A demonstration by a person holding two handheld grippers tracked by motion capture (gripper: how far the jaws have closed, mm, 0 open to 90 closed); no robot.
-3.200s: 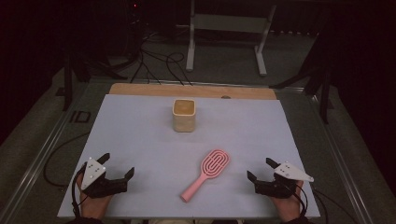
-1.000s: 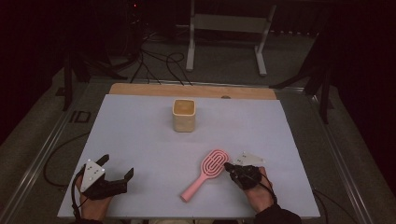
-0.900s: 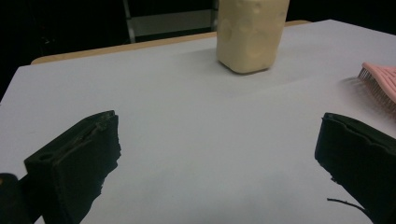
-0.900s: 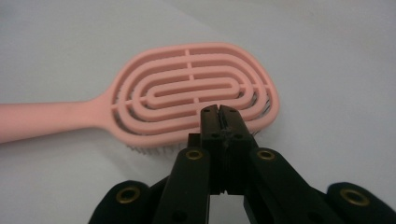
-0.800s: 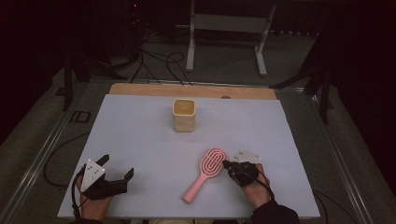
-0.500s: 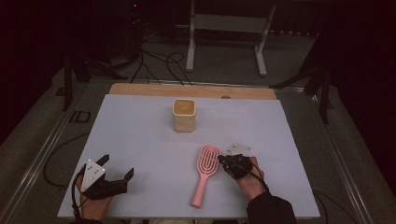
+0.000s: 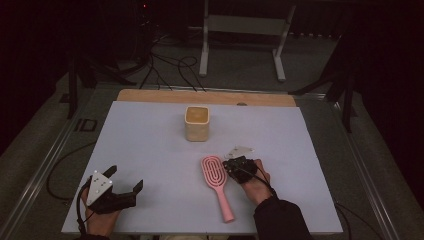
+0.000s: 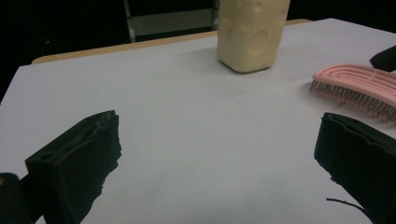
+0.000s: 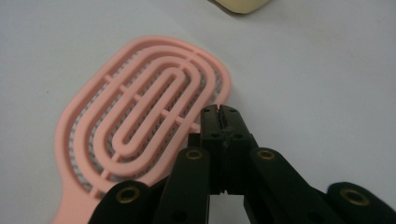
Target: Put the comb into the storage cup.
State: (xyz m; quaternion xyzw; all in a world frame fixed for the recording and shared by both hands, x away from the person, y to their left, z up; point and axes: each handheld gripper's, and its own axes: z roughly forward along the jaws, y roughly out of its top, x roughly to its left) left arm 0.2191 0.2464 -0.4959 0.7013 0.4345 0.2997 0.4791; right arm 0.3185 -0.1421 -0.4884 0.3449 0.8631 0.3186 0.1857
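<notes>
On the white table [image 7: 150,150], the right gripper [image 7: 231,165], jaws clenched empty, is nudging the pink hairbrush [image 7: 217,184] around, now handle toward the person; left gripper [image 7: 125,187] is idling agape.

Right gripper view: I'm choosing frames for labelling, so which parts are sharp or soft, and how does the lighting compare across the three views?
Right gripper view: the pink brush is sharp, the shut right gripper slightly soft, light even. Left gripper view: the black fingers blur up close, and the cream container is softer. High view: the white table is lit, its surroundings dark.
</notes>
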